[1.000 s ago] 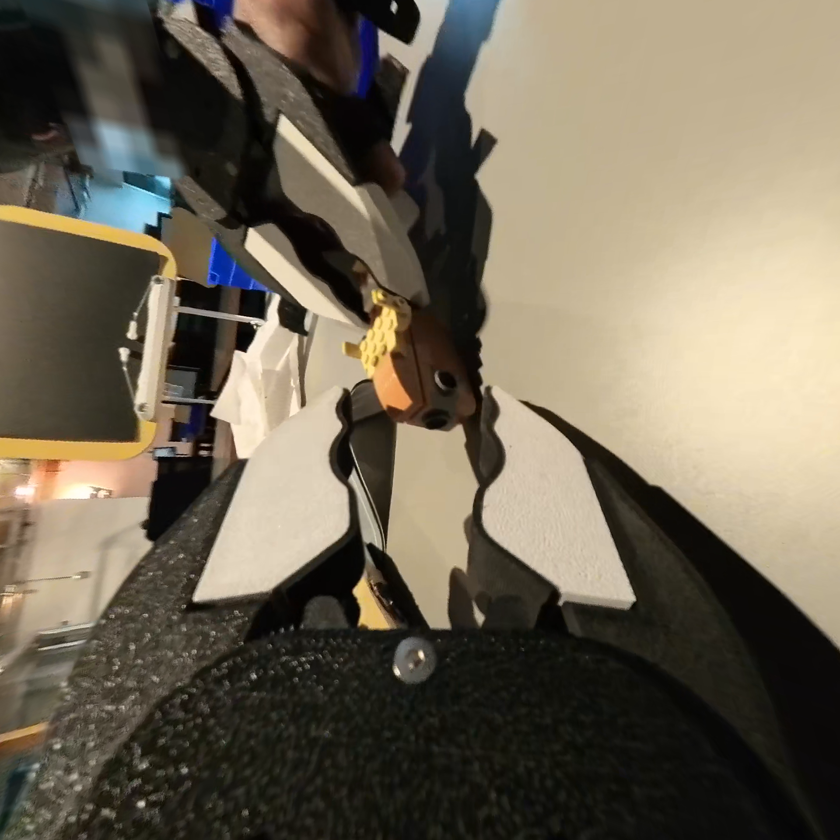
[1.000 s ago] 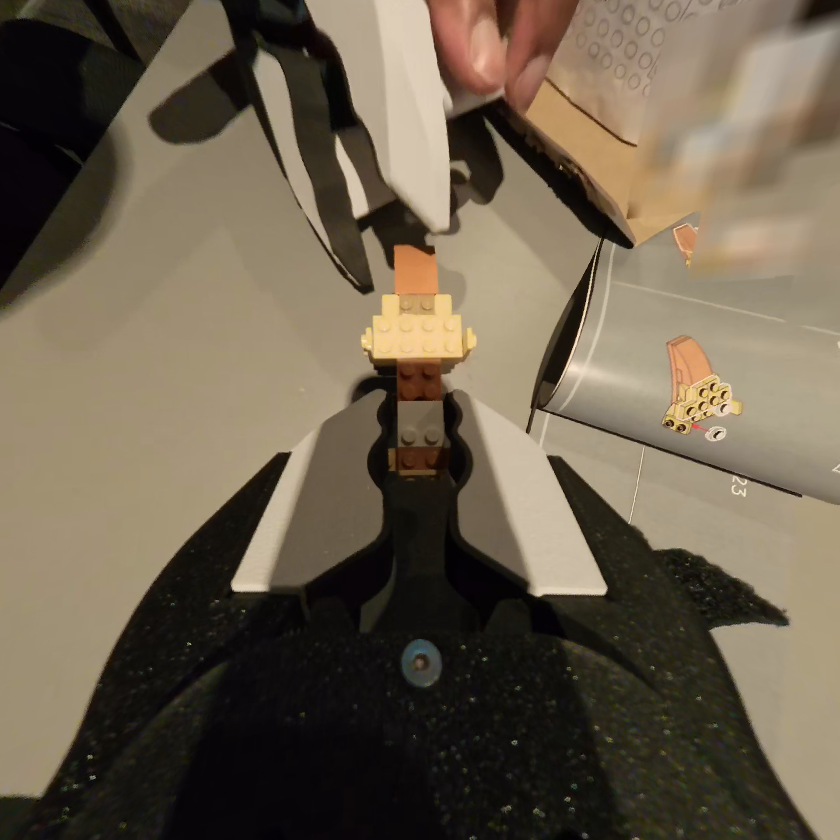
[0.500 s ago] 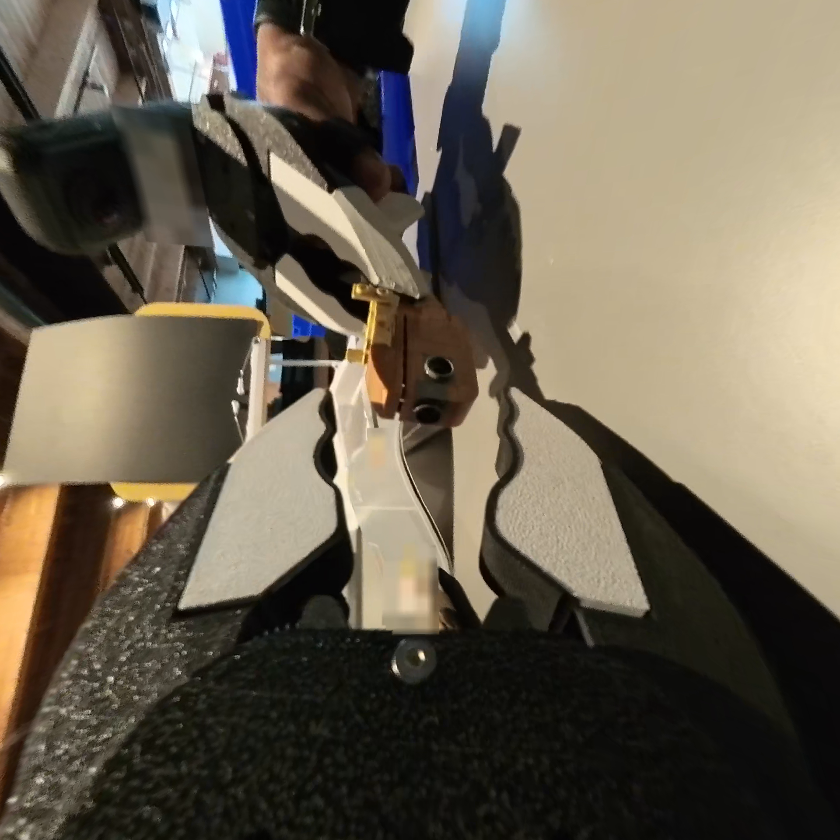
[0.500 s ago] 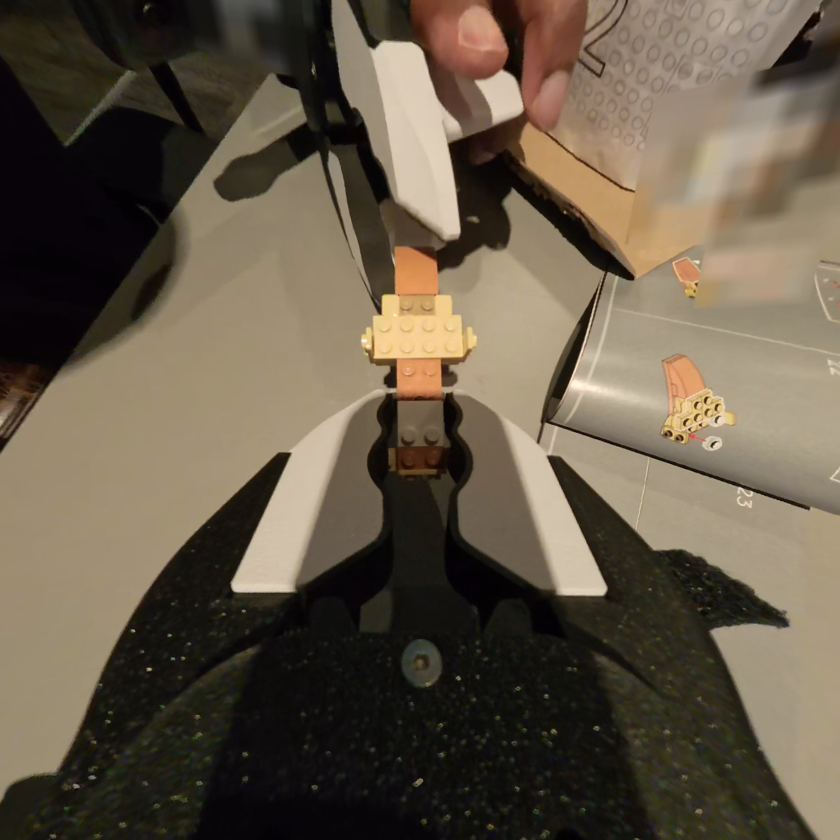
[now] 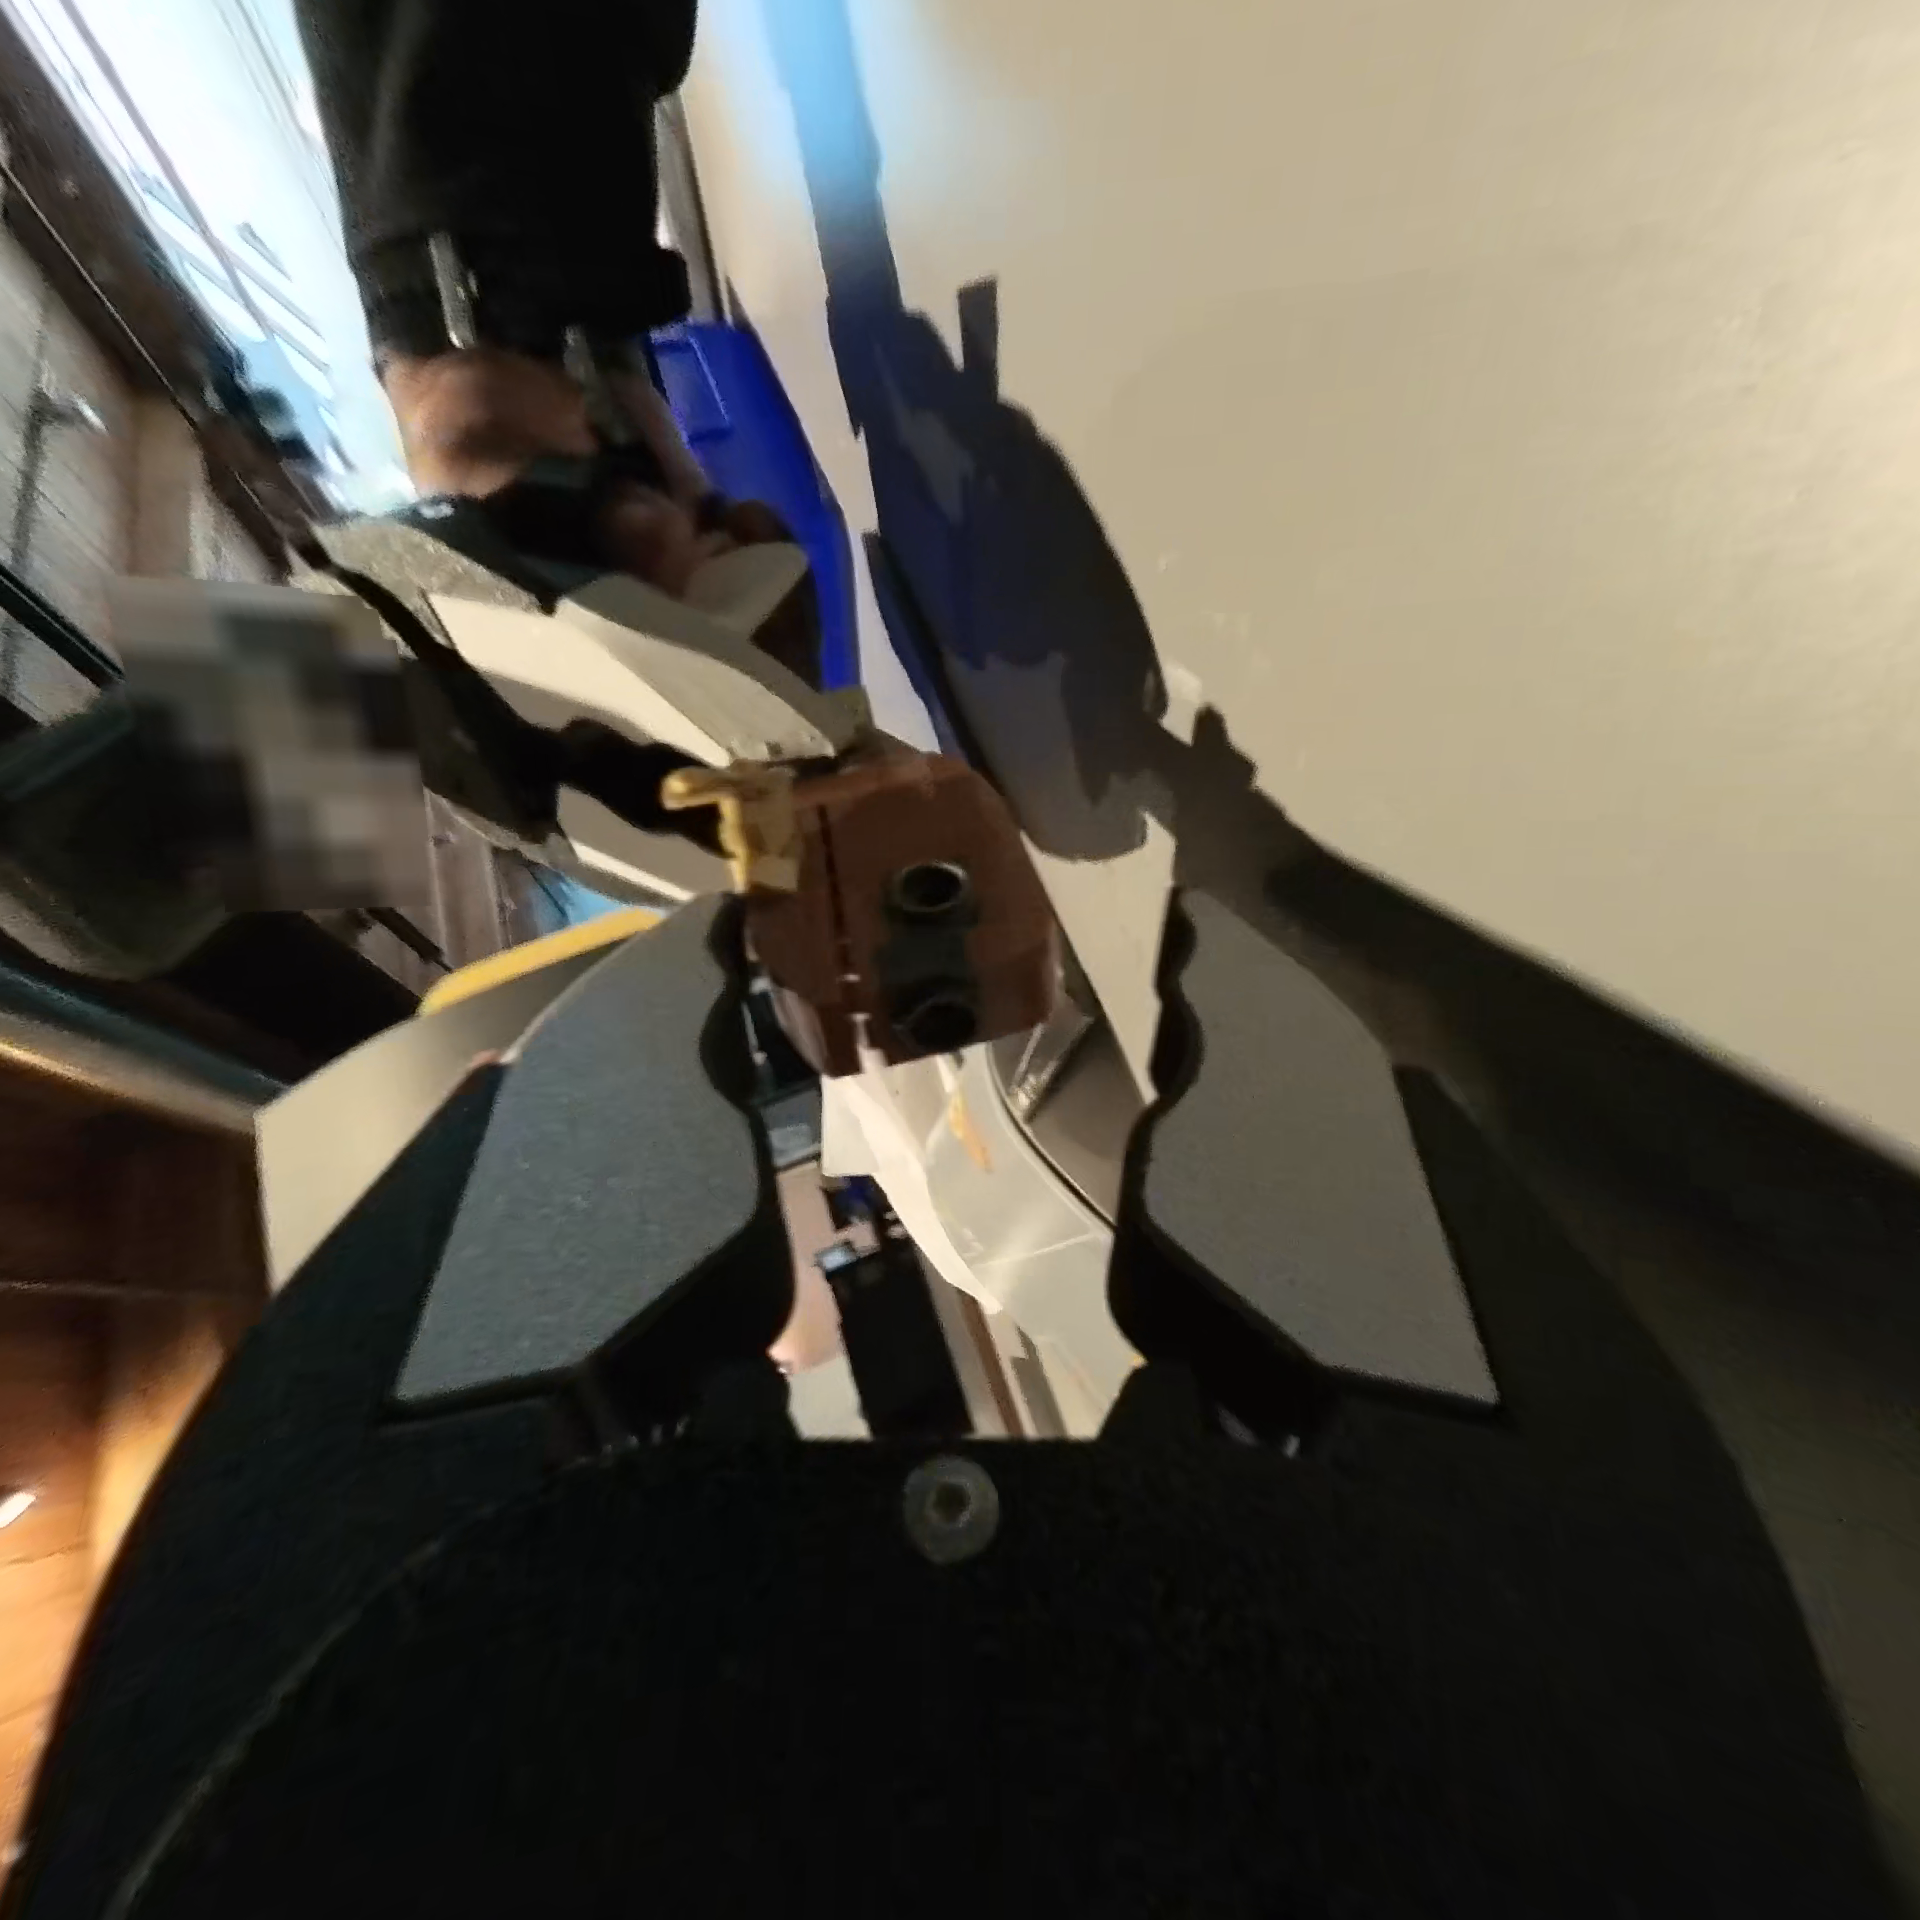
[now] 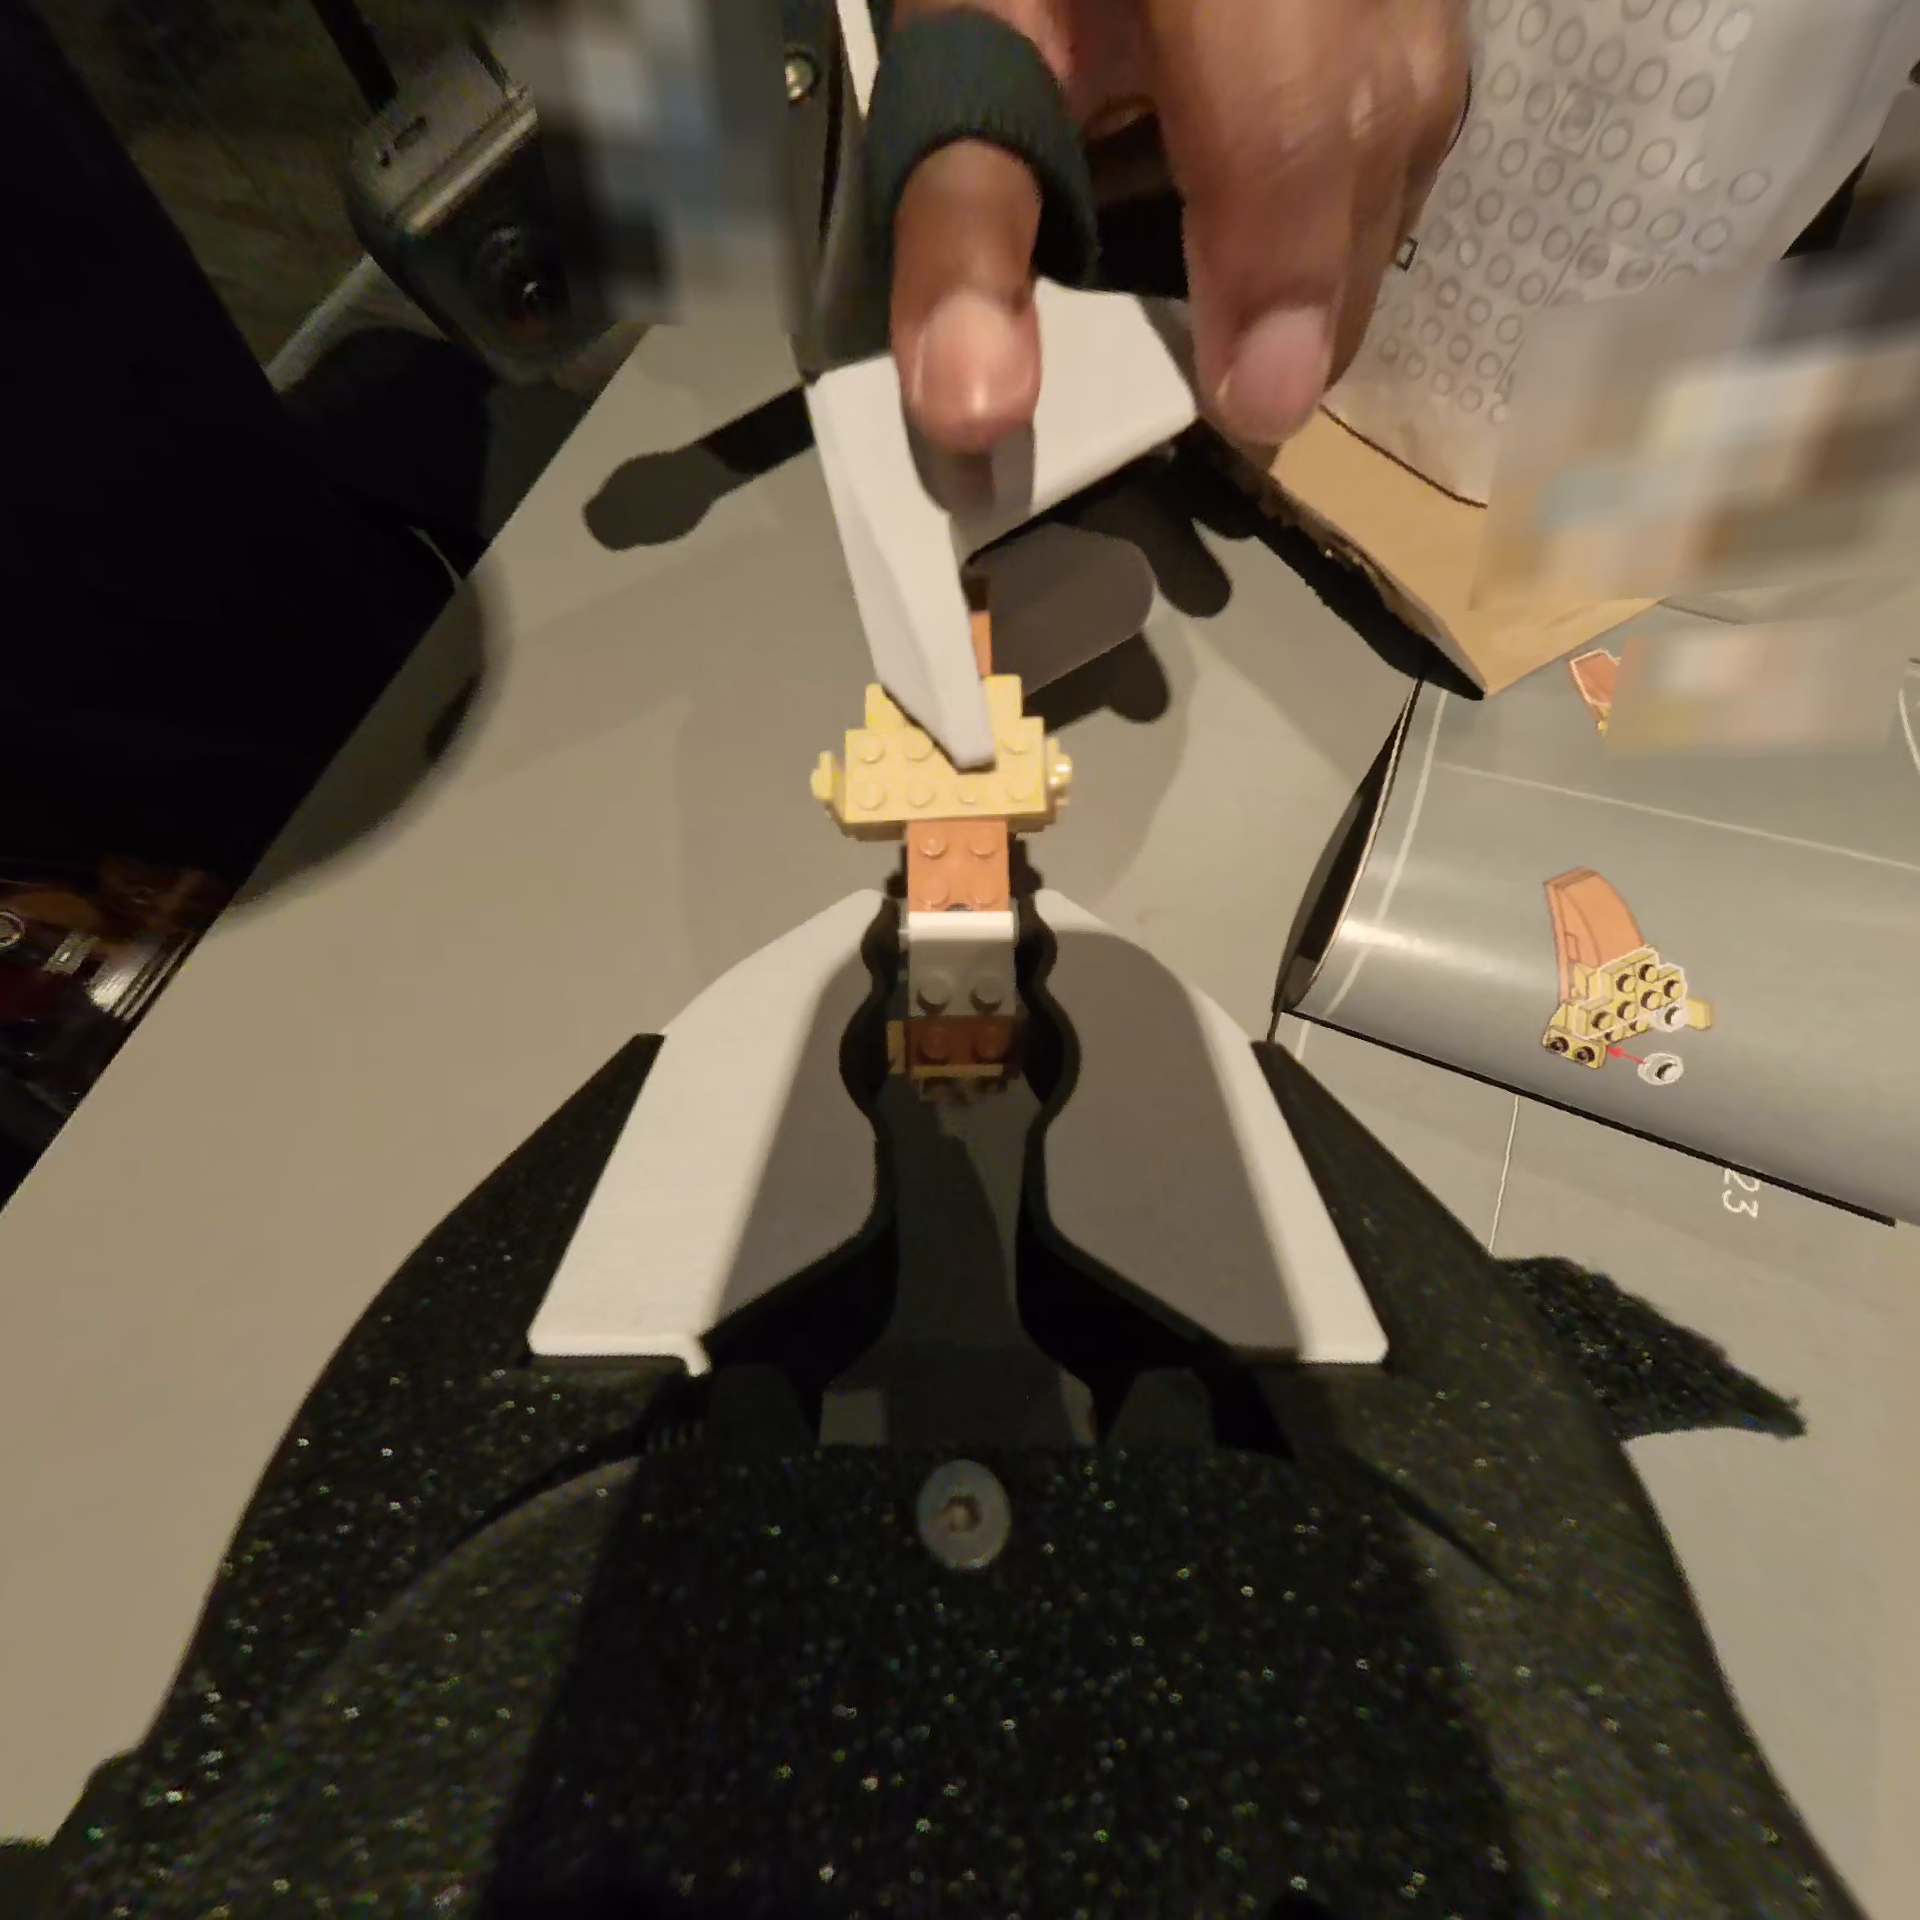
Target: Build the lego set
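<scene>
In the left wrist view the left gripper (image 5: 945, 997) stands wide open with nothing between its dark pads; the brown end of the lego build (image 5: 894, 914) hangs just ahead of its fingertips, nearer the left finger, and whether it touches is unclear. Seen from the right wrist, the right gripper (image 6: 958, 935) is closed on the build's (image 6: 951, 821) grey and brown tail, its tan studded plate jutting forward above the grey table (image 6: 468, 831). A pale finger of the left gripper (image 6: 914, 623) lies over that plate, a hand (image 6: 1174, 197) behind it. An instruction booklet (image 6: 1621, 987) lies at right.
</scene>
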Available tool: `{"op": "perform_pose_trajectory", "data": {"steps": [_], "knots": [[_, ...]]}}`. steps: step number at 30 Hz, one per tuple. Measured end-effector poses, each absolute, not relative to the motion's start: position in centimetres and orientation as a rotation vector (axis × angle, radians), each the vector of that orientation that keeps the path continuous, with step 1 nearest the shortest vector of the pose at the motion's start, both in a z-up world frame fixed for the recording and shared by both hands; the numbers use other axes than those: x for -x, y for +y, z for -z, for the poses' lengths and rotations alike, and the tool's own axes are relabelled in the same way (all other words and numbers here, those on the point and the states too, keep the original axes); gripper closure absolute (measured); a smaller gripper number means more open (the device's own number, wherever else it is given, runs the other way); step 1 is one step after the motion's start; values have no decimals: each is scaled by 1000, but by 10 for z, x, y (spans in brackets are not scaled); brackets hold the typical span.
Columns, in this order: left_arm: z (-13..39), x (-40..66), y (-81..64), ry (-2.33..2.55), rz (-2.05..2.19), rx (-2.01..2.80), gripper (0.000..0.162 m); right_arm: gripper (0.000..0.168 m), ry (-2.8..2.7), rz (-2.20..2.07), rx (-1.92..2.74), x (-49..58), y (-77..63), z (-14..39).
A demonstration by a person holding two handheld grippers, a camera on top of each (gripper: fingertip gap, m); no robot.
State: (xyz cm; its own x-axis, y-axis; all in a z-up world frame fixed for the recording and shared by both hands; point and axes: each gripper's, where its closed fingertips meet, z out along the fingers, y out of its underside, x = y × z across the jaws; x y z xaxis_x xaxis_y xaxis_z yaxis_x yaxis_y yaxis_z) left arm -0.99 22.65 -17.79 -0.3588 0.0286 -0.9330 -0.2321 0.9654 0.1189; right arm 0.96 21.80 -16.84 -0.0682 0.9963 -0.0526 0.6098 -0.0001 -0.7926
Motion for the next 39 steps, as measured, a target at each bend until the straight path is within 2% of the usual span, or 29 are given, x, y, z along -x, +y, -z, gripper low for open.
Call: {"op": "perform_pose_trajectory", "data": {"steps": [3, 39], "knots": [[172, 7, 224, 1884, -281, 107, 106, 146, -1736, -917, 1661, -9, 216, 169], [170, 9, 218, 1951, -249, 224, 108, 147, -1767, -912, 1662, -7, 211, 169]]}}
